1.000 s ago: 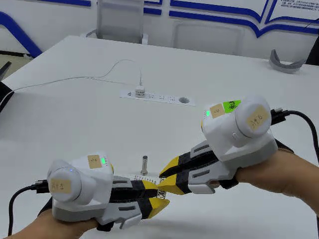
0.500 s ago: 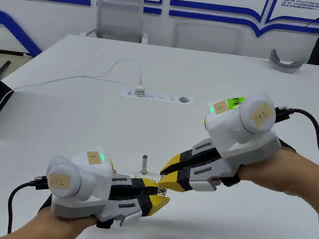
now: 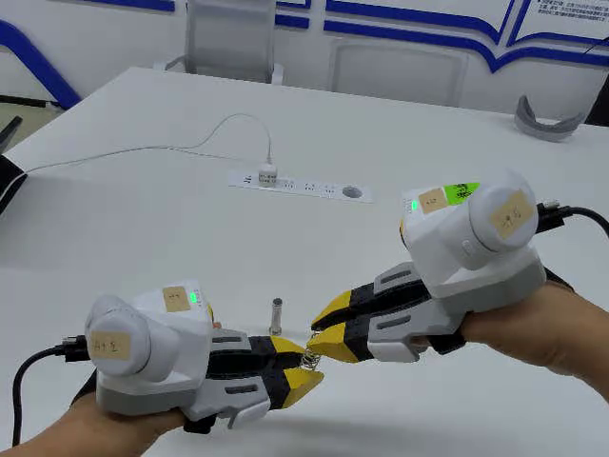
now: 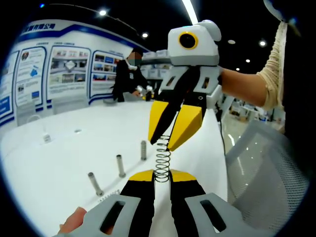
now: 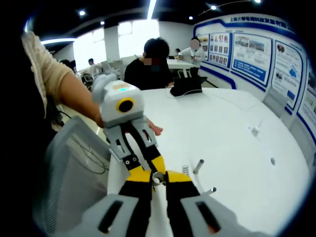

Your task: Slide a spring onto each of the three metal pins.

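Easing back from the pin (image 3: 276, 314), our right gripper (image 3: 313, 337) and left gripper (image 3: 310, 367) both pinch the spring (image 4: 162, 158) tight, regripping for aim.

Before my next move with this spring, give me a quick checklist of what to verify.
1. Left gripper shut on the spring: ok.
2. Right gripper shut on its other end: ok.
3. Three metal pins standing upright: ok.
4. Pins bare, seen from the left gripper view: ok.
5. Spring lined up over a pin: not ok, it is held off to one side of them.
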